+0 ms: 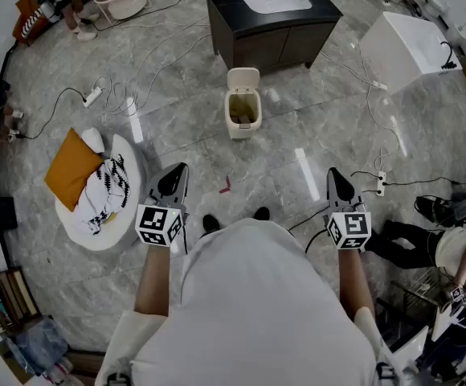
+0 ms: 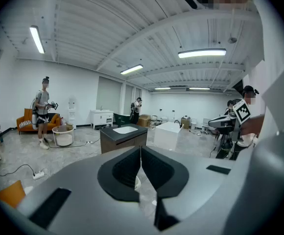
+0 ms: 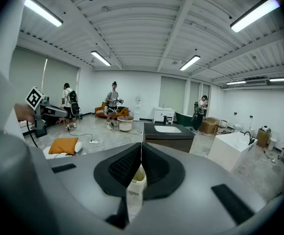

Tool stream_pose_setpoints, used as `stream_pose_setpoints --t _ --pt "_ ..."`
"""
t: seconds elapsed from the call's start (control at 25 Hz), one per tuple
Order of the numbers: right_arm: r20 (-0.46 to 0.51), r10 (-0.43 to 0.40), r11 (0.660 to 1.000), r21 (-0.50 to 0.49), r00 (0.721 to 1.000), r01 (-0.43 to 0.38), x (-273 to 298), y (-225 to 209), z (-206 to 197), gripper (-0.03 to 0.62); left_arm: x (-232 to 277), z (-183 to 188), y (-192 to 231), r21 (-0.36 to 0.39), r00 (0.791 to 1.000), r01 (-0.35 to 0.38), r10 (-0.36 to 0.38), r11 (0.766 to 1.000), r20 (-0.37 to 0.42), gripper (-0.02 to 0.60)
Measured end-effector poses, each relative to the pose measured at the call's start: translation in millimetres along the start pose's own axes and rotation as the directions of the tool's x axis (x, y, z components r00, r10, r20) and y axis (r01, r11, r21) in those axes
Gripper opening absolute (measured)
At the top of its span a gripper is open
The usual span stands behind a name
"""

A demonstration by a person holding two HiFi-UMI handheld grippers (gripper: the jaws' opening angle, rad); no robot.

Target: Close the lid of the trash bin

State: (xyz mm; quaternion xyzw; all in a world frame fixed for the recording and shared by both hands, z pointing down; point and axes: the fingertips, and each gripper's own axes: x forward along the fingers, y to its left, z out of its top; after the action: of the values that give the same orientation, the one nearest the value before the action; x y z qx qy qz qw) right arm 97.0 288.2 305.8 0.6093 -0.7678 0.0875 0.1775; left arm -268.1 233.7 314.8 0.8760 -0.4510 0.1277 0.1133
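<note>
— Head view first: where's the trash bin (image 1: 243, 111)?
— On the floor (image 1: 297, 135) ahead, before the dark cabinet (image 1: 273, 30), lid (image 1: 243, 79) standing up, something brownish inside.
— And the fingers (image 2: 127, 168)?
— Left gripper (image 1: 180, 169), right gripper (image 1: 333, 174): both pressed together, empty, well short of it.

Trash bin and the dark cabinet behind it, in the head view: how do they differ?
The trash bin is small and cream; the cabinet is far larger and dark. The trash bin is open, its lid tipped up; the cabinet doors look shut. Both stand on the grey floor.
</note>
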Motion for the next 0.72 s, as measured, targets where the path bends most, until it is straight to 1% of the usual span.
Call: stream_pose_setpoints --t 0.32,0.72 --pt "0.006 0.000 1.000 0.000 1.000 0.000 -5.1 -2.4 -2.3 0.029 0.4 -2.4 -6.3 0.001 1.000 0.003 -0.003 1.000 -0.003 0.021" --pt "0.013 0.018 1.000 -0.002 1.000 -0.018 -5.1 -12.4 -0.7 0.029 6.4 -0.2 -18.9 0.005 1.000 -0.004 0.004 1.000 -0.007 0.021"
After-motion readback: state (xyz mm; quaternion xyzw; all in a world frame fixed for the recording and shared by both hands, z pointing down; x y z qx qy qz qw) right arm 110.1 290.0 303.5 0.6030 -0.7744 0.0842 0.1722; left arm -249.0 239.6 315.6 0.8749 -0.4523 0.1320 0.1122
